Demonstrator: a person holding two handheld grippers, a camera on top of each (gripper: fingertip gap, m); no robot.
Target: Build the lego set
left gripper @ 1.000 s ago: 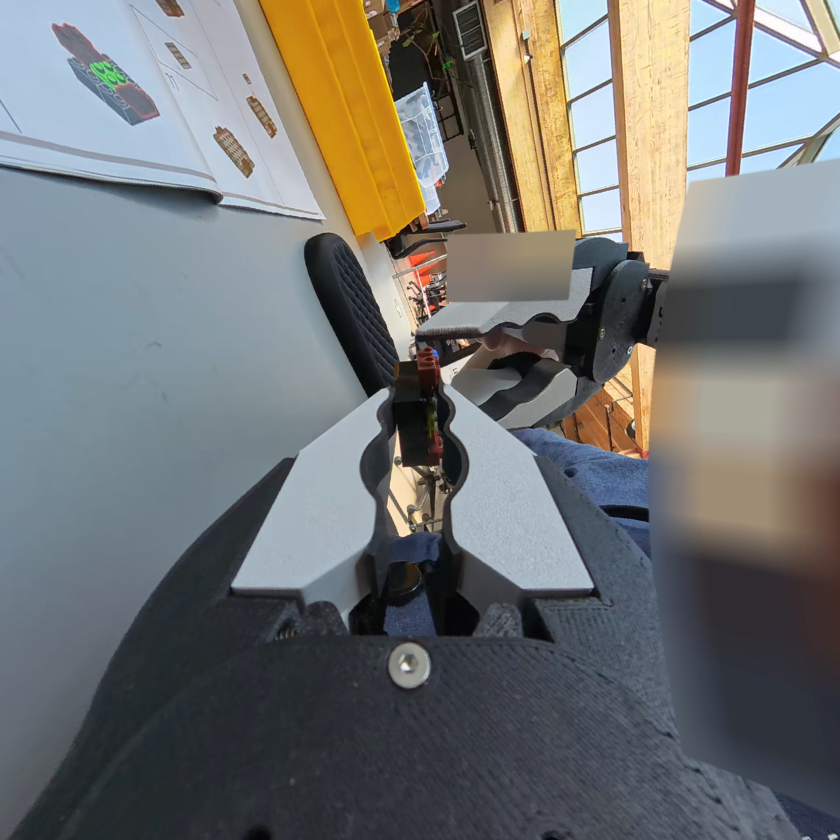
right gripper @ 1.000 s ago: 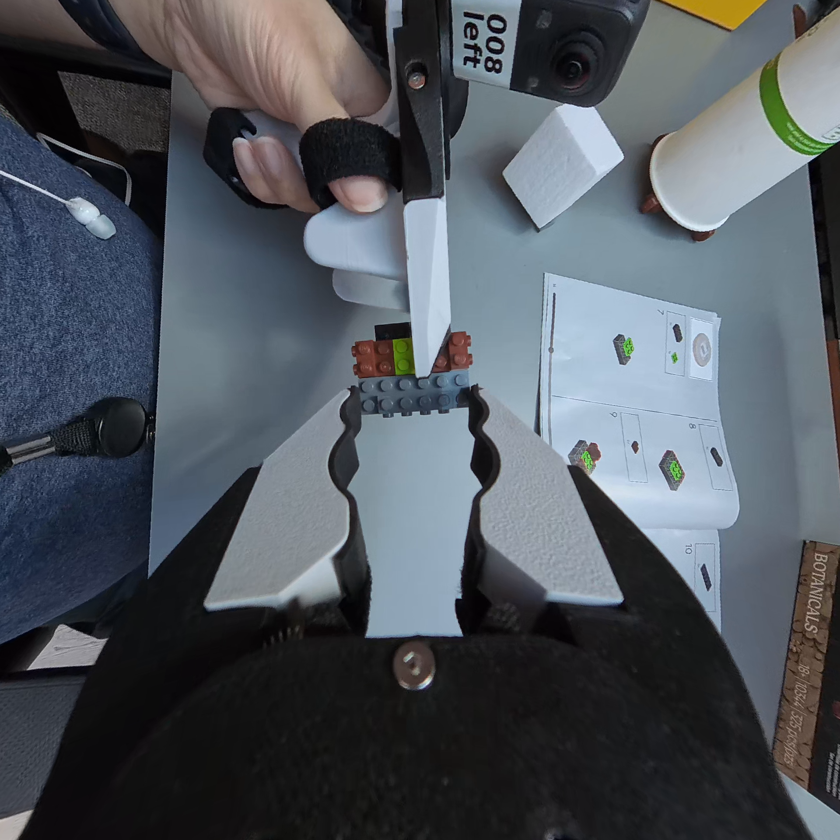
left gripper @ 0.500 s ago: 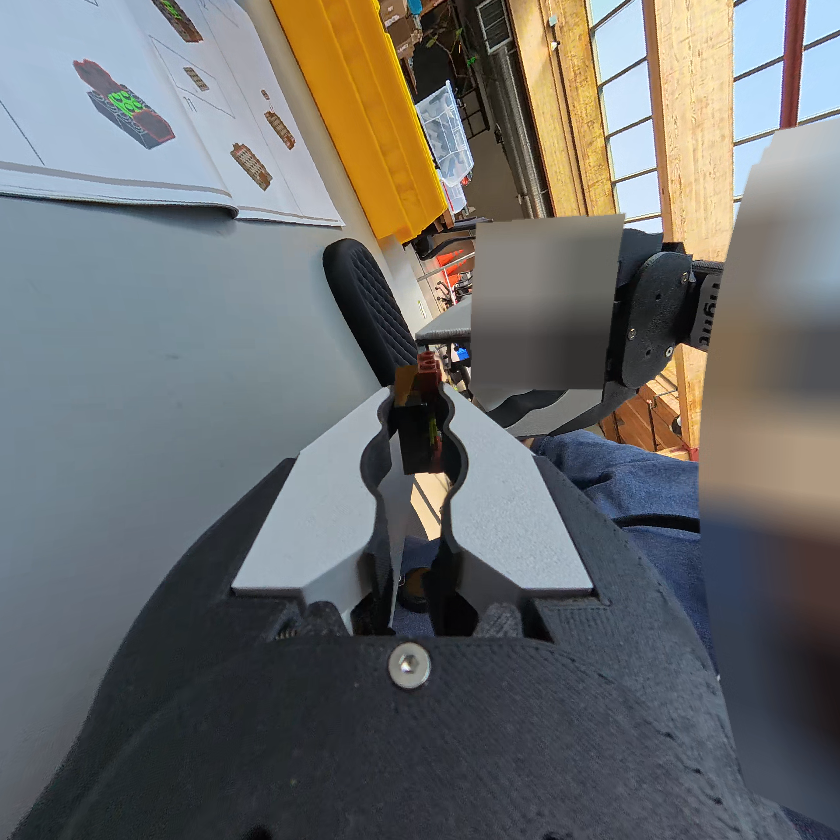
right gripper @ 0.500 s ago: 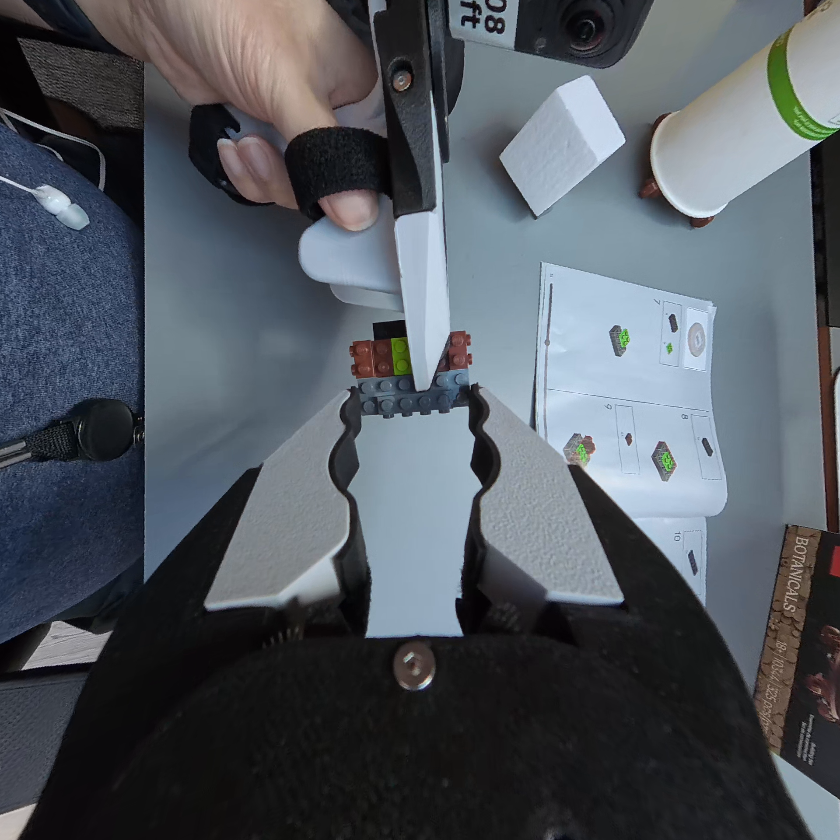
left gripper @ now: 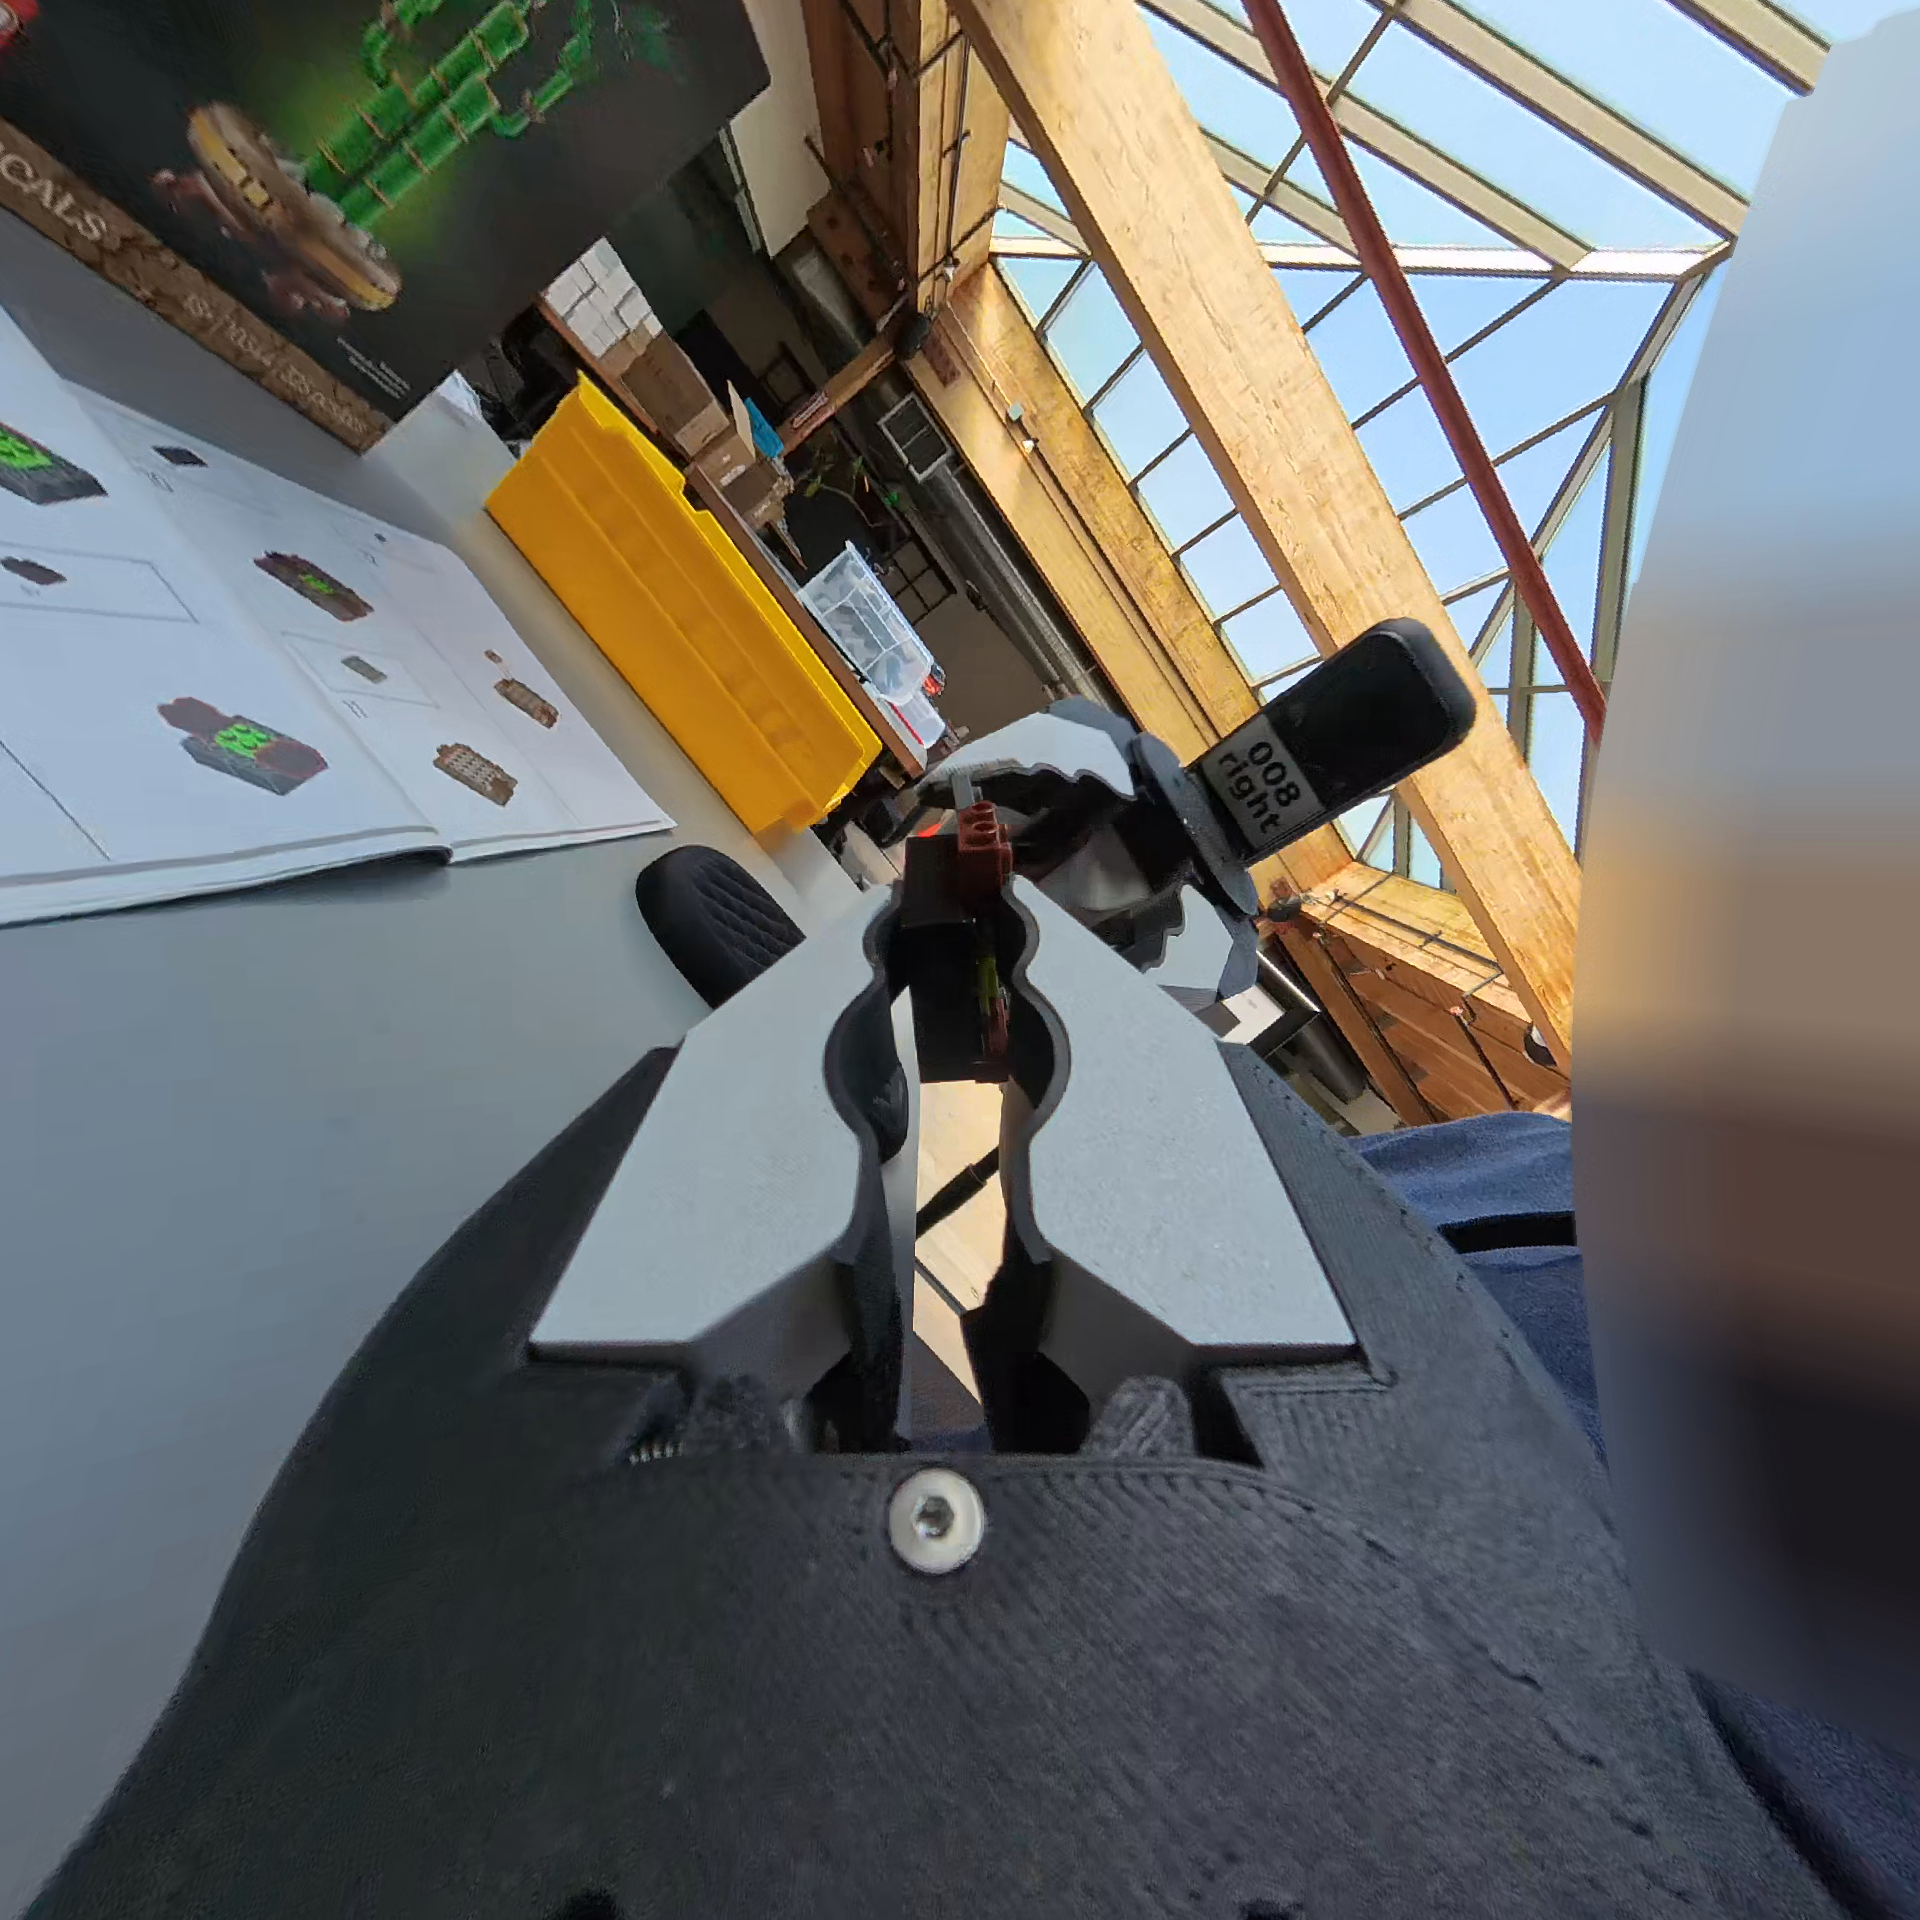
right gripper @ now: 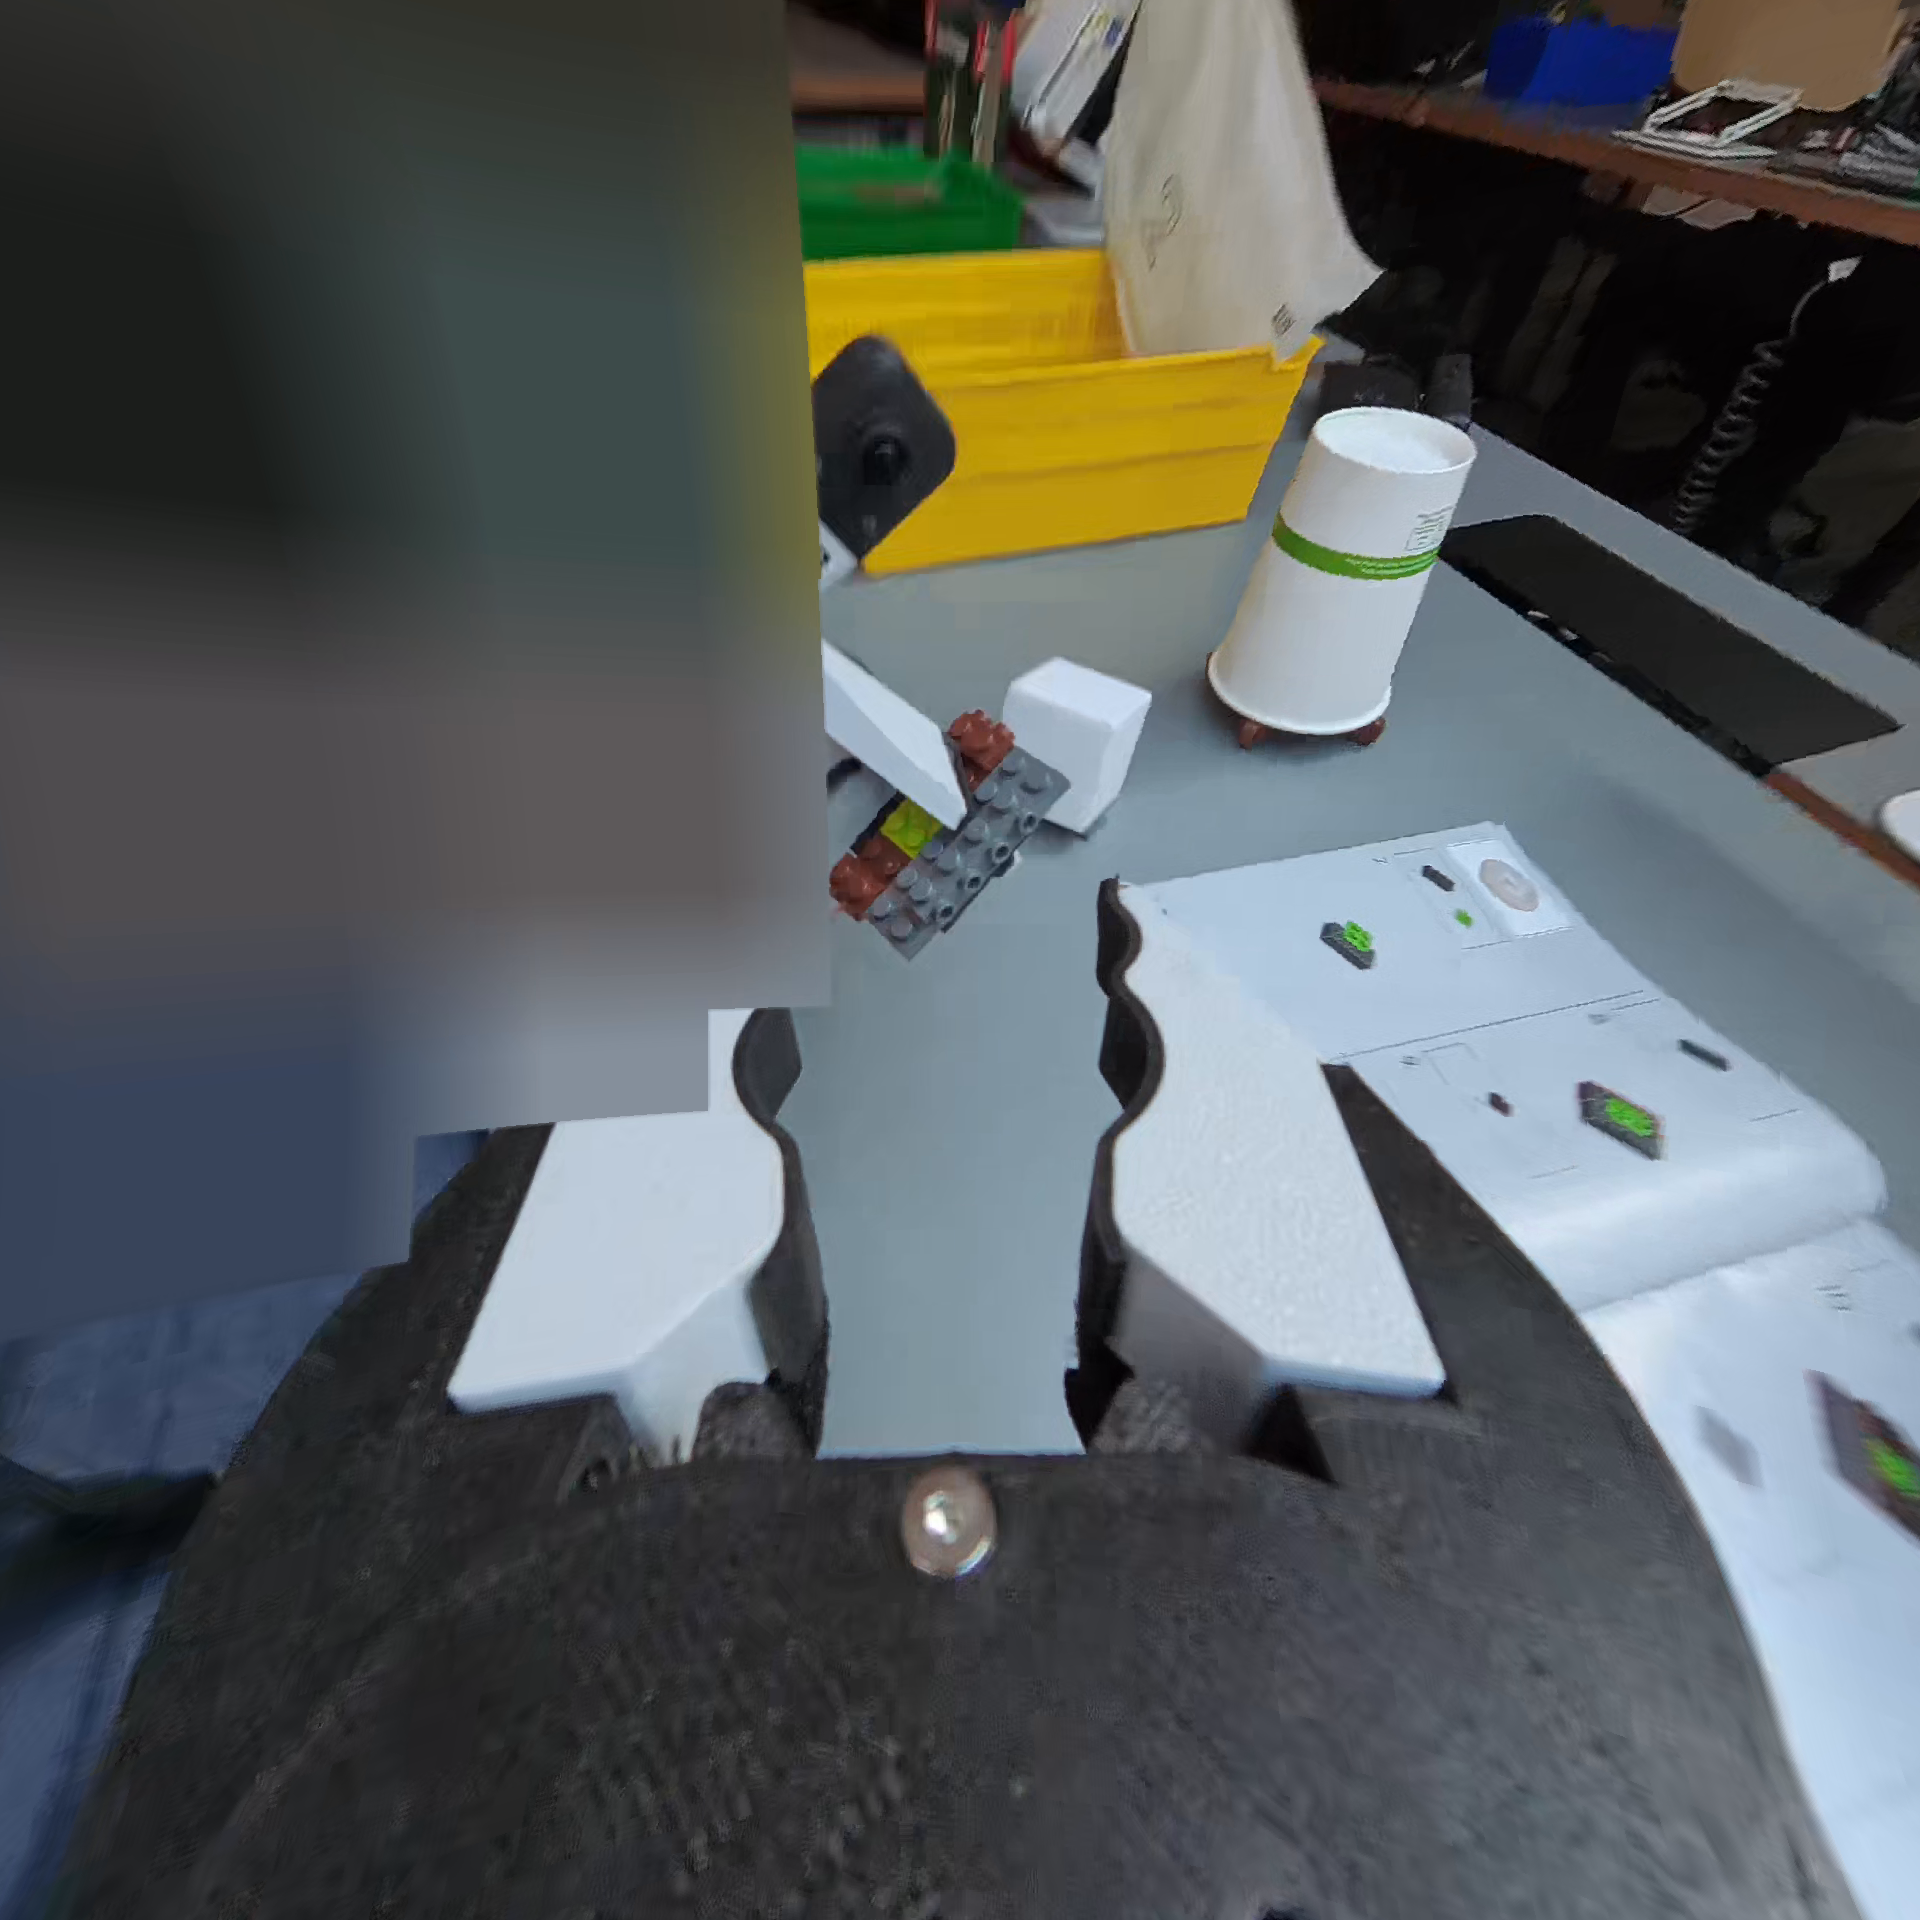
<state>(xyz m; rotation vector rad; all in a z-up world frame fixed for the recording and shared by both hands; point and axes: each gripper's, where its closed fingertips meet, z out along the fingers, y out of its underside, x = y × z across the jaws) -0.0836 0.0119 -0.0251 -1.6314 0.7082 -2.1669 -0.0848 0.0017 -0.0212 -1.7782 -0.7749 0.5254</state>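
Observation:
The lego build (left gripper: 951, 971) is a small stack of black, brown and lime bricks on a grey studded plate (right gripper: 971, 852). My left gripper (left gripper: 951, 904) is shut on it and holds it tilted above the grey table (right gripper: 935, 1195). In the right wrist view one white left finger (right gripper: 894, 738) presses on the build's bricks. My right gripper (right gripper: 940, 977) is open and empty, a short way back from the grey plate, not touching it. It also shows beyond the build in the left wrist view (left gripper: 1164, 831).
An open instruction booklet (right gripper: 1507, 1039) lies to the right. A white foam block (right gripper: 1075, 738) and an upturned paper cup (right gripper: 1340, 582) over brown pieces stand behind the build. A yellow bin (right gripper: 1049, 416) is at the back. The set's dark box (left gripper: 343, 156) stands beside the booklet. My left and right fingertips are right by each other. My left tips are roughly 15 cm from the white foam block (right gripper: 1075, 738).
My right gripper has let go of the grey plate and drawn back, tilting its view up. My left gripper keeps the build and has swung with it.

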